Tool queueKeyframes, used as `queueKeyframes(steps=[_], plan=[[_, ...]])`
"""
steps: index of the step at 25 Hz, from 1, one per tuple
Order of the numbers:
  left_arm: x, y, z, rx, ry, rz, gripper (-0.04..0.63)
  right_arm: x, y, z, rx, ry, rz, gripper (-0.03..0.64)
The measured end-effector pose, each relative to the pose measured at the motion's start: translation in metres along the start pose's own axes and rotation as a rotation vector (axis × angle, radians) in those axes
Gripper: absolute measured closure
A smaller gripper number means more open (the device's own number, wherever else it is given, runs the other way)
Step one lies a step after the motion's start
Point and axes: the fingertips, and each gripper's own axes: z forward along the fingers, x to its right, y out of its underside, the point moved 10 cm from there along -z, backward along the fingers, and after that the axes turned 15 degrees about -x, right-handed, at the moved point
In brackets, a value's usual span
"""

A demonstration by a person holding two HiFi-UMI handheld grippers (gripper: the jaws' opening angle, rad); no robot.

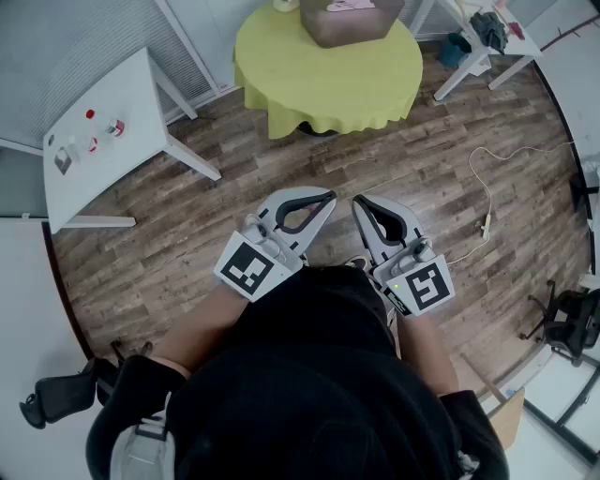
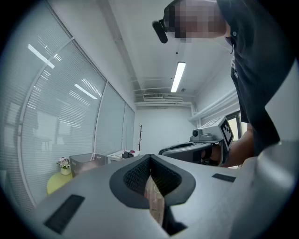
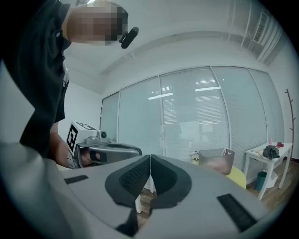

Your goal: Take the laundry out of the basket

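Both grippers are held level just in front of the person's torso, side by side over the wood floor [image 1: 187,244].

Left gripper [image 1: 325,199]: jaws fully together, nothing between the pads. Right gripper [image 1: 360,202]: same, tips pressed together, empty. The two noses are near each other but apart.

Basket [image 1: 349,26] is on the round table [image 1: 309,103] (yellow-green cloth), toward its far edge, well apart from both grippers. Laundry [image 1: 349,6] is in it: pinkish, mostly cut off by the frame in the head view. The right gripper view shows a pink tint through the basket's grey wall. A small pot of flowers [image 2: 63,163] stands just beside the basket on the same table.

White desk [image 1: 94,150] at left carries a few small red-topped items [image 1: 103,127] near its middle. A second white table [image 1: 511,42] at top right has a dark bundle [image 1: 487,28] on it. Cable [image 1: 483,187] lies on the floor right of the grippers.
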Motion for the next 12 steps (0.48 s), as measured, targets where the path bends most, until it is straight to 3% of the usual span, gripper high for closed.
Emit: queueKeyframes(steps=[12], plan=[[0.0033, -0.0012, -0.0033, 0.013, 0.004, 0.003, 0.586, -0.0077, -0.0031, -0.0048, -0.008, 0.011, -0.002, 0.594]])
